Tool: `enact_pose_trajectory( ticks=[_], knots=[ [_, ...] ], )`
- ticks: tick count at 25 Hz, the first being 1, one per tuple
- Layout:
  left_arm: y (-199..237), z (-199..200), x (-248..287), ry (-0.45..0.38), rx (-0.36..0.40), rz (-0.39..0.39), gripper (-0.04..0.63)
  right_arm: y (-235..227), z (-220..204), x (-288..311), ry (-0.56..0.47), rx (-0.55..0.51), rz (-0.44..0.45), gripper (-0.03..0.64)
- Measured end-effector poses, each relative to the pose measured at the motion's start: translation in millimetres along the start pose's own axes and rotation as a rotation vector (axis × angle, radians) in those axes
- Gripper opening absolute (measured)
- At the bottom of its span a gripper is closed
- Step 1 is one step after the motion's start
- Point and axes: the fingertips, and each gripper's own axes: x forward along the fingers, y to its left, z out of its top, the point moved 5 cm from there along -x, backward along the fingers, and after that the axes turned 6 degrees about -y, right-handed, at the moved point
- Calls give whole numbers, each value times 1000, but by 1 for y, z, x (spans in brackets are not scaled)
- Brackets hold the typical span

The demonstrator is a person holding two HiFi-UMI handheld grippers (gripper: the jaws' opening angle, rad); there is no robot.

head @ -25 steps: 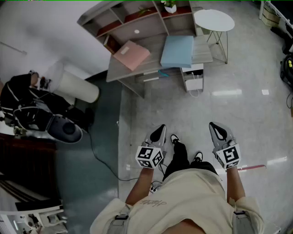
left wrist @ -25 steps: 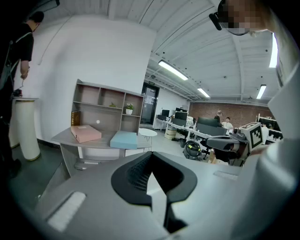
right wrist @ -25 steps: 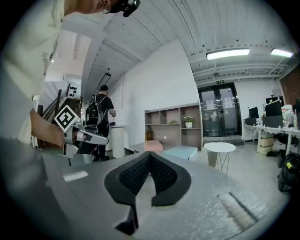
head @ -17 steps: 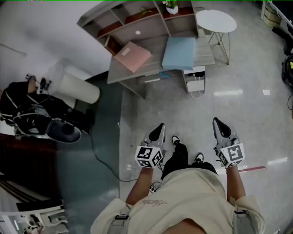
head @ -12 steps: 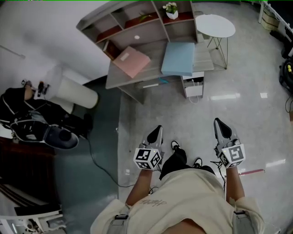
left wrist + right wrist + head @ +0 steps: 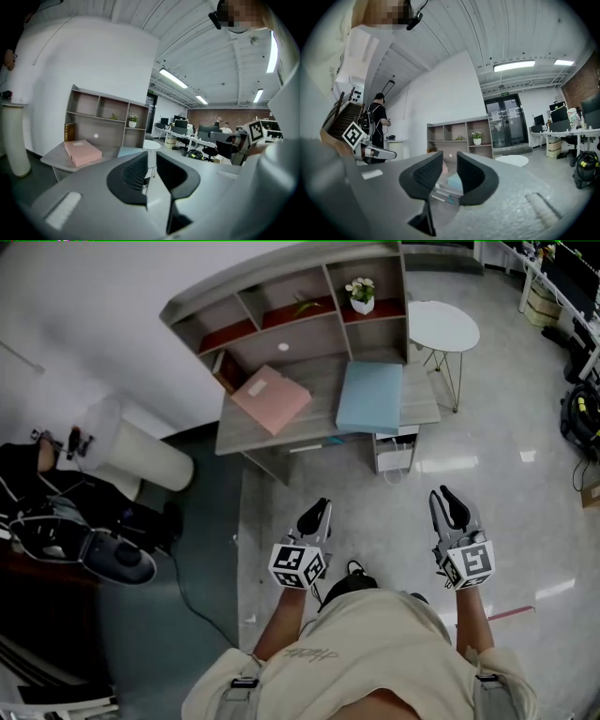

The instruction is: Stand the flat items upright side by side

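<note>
A pink flat box [image 6: 270, 397] and a light blue flat box [image 6: 368, 395] lie flat on the grey desk [image 6: 319, 432], which has an open shelf unit [image 6: 281, 310] behind it. Both grippers hang over the floor well short of the desk and touch nothing. My left gripper [image 6: 319, 508] has its jaws only a slit apart, with nothing between them. The jaws of my right gripper [image 6: 442, 495] have just been opening and are also empty. From the left gripper view the pink box [image 6: 82, 152] shows left of the left gripper [image 6: 151, 161]. Between the right gripper's [image 6: 450, 171] jaws the blue box [image 6: 453, 180] is seen far off.
A round white side table [image 6: 442, 326] stands right of the desk. A small potted plant [image 6: 361, 294] and a brown book [image 6: 225, 371] sit in the shelves. A white cylinder [image 6: 141, 451] and a person in black [image 6: 377, 119] are at the left. Office chairs [image 6: 220, 147] stand at the right.
The desk has drawn nearer in the head view as the person walks toward it. Both grippers have travelled forward and a little upward with them.
</note>
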Motion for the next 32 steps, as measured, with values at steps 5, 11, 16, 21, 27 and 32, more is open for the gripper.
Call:
enact_pose_trajectory(
  ticks=[5, 11, 16, 21, 27, 32],
  knots=[
    [36, 13, 18, 13, 28, -68, 170, 4, -1, 37, 7, 19, -28, 141],
    [75, 13, 26, 24, 13, -131, 210, 16, -11, 62, 34, 38, -85, 163],
    [103, -4, 25, 37, -27, -154, 212, 33, -22, 80, 66, 25, -100, 163],
    [119, -21, 22, 50, -87, -149, 209, 44, -26, 100, 123, -9, -80, 163],
    [127, -34, 23, 46, -126, -149, 207, 54, -27, 118, 150, -23, -42, 163],
    [132, -41, 25, 49, -148, -128, 202, 44, -43, 138, 176, 28, -17, 163]
  ],
)
